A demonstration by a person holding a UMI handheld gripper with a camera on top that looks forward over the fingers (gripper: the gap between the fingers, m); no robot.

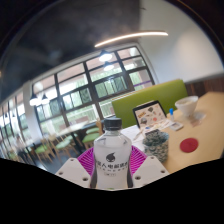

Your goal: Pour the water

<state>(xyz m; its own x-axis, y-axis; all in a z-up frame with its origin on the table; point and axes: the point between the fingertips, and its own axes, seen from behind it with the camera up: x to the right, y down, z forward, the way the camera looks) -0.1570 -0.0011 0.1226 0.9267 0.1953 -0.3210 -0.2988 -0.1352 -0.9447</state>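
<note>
Tongs [112,168] clamp clear plastic water bottle with white label [112,150], tilted scene. Keep grip firm, swing toward white cup [186,108] on wooden desk [205,135], tip slowly.

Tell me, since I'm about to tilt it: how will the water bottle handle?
The bottle looks like thin clear plastic, so it probably flexes under the gripper pads. Its label may be slick. Cap appears on; fill level isn't visible, so weight is uncertain.

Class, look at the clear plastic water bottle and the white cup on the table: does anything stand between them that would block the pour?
The clear plastic water bottle sits between the gripper fingers. A dark round container stands between it and the white cup.
</note>
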